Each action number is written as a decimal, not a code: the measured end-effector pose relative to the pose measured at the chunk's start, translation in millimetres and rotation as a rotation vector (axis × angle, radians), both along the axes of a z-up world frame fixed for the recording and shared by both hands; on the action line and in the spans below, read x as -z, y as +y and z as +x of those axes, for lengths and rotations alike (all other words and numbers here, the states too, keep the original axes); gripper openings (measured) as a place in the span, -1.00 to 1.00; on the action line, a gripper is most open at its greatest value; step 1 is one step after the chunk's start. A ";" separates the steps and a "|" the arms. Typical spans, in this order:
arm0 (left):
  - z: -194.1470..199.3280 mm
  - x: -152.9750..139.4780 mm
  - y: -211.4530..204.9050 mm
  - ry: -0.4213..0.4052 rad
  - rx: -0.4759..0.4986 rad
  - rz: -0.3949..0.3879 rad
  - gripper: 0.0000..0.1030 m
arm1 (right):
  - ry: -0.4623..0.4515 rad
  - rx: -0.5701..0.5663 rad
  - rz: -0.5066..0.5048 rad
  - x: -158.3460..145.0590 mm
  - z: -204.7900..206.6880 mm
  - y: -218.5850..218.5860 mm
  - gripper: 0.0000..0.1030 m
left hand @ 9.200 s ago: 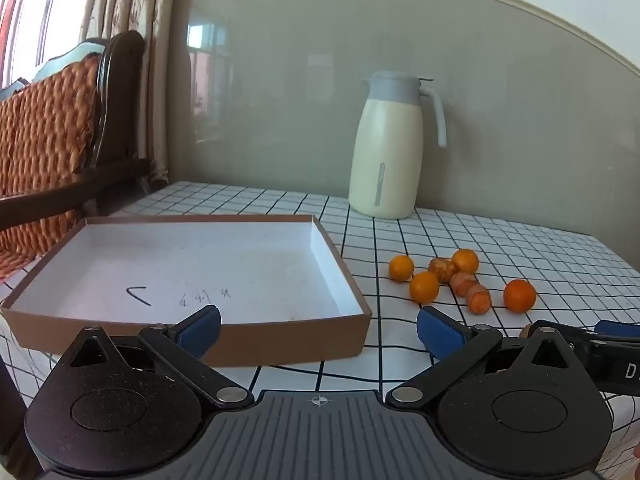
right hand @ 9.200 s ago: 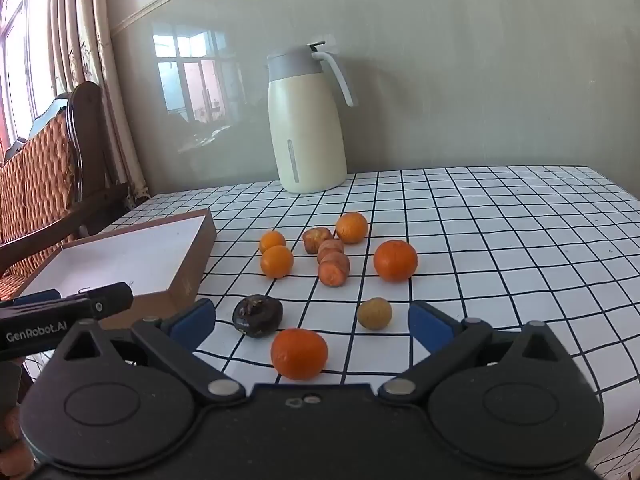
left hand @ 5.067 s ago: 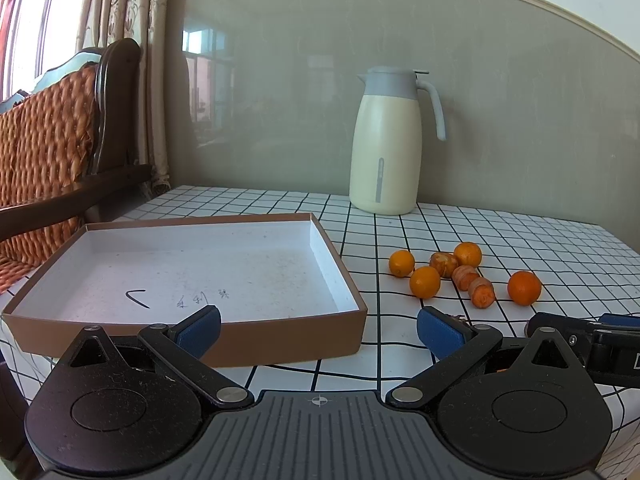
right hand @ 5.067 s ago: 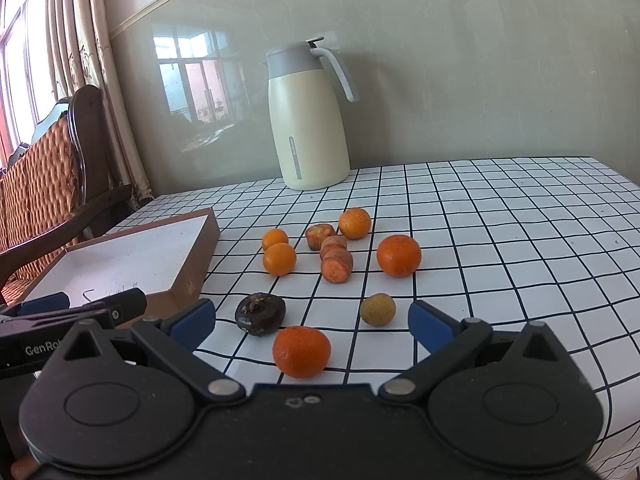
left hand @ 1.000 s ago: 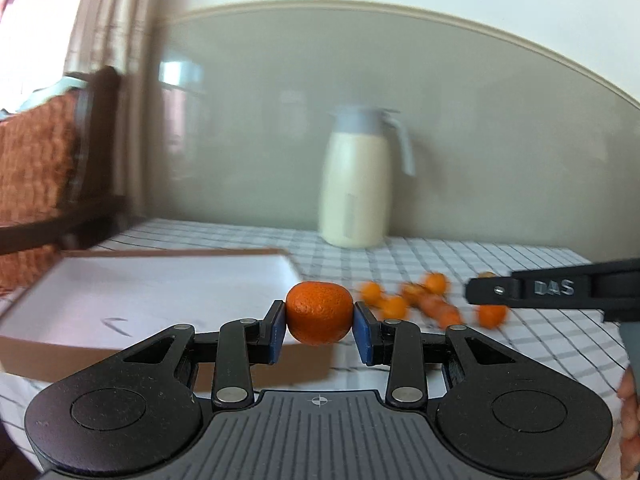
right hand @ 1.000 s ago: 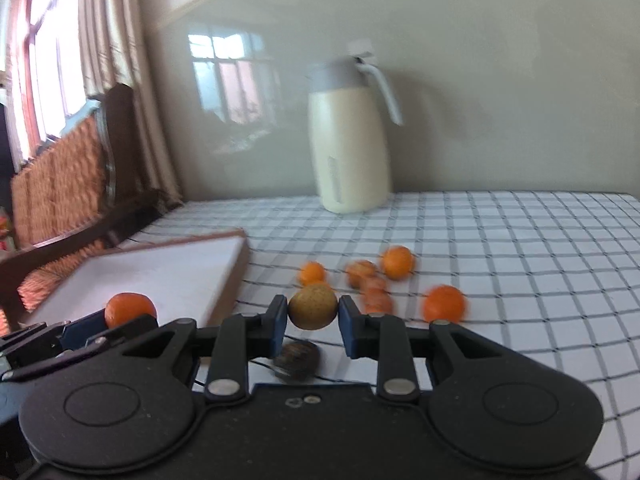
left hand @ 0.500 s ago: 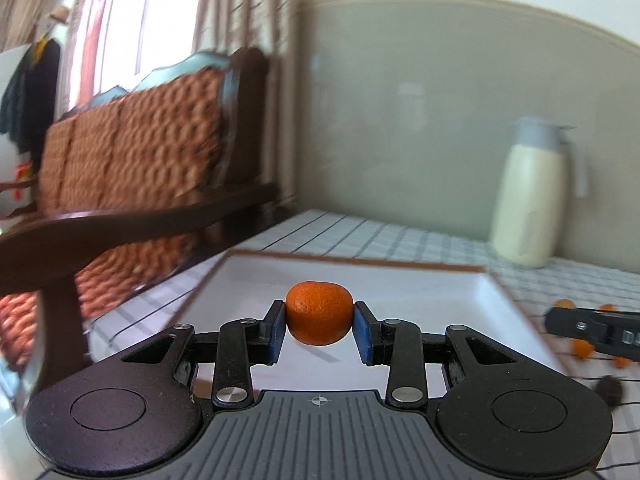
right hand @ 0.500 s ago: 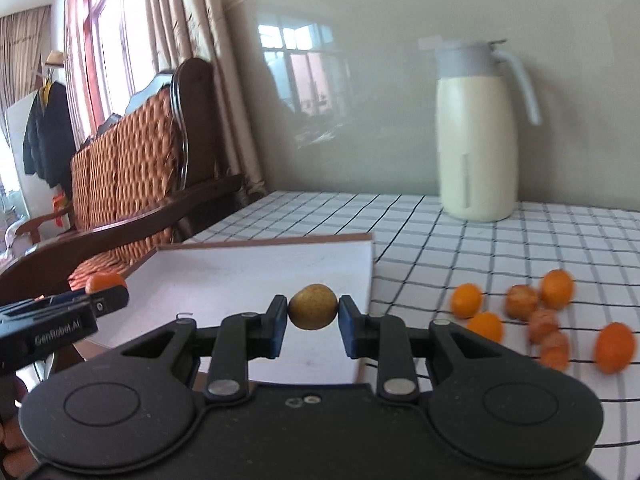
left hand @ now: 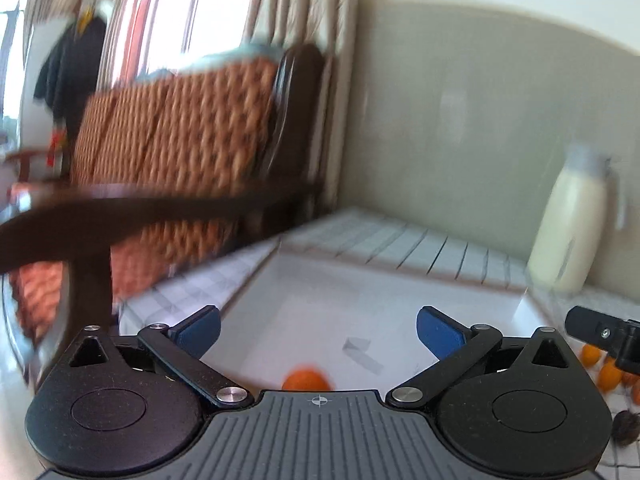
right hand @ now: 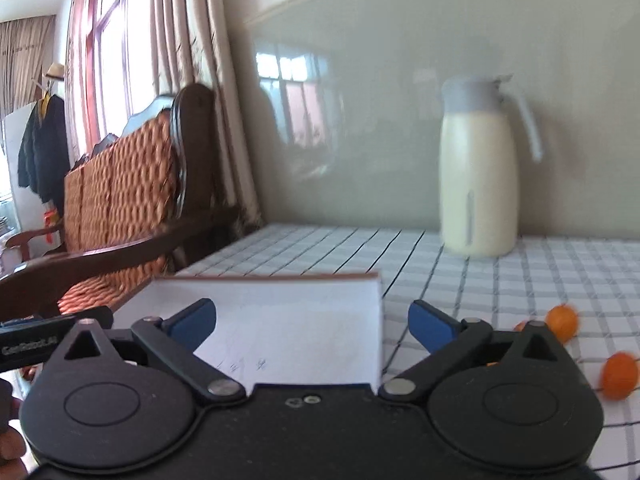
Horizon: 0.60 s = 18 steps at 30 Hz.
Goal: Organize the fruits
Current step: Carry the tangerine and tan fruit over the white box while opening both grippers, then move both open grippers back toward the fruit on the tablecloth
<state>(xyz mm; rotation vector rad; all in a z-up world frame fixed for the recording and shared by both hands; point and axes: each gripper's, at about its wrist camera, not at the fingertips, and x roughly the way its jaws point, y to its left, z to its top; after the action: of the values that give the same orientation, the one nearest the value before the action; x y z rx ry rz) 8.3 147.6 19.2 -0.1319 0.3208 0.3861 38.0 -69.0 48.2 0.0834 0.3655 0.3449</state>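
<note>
I see both grippers, left (left hand: 318,330) and right (right hand: 312,326), spread wide and empty. One orange (left hand: 306,381) lies in the box (left hand: 400,276), bottom centre; checked tablecloth (right hand: 520,276), wicker bench (right hand: 120,196) upper left.

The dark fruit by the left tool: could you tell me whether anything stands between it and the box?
Nothing visible does. The dark fruit lies on the tablecloth right of the box; only the box's low wall separates them. The left tool is open.
</note>
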 end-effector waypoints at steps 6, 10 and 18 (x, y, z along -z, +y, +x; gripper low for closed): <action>-1.4 0.1 -29.7 0.008 0.088 0.057 1.00 | 0.085 0.110 0.017 -3.9 5.5 -30.6 0.88; -2.8 0.1 -46.2 0.025 0.129 0.062 1.00 | 0.156 0.189 0.010 -0.5 7.1 -51.0 0.88; -4.9 1.7 -92.5 0.031 0.233 0.085 1.00 | 0.181 0.280 -0.035 5.0 -14.6 -84.6 0.88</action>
<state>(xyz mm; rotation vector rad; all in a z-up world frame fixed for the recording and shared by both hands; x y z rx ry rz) 3.4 55.1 17.5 -0.0046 0.3455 0.1708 23.4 -153.6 43.2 0.1300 0.5320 0.0534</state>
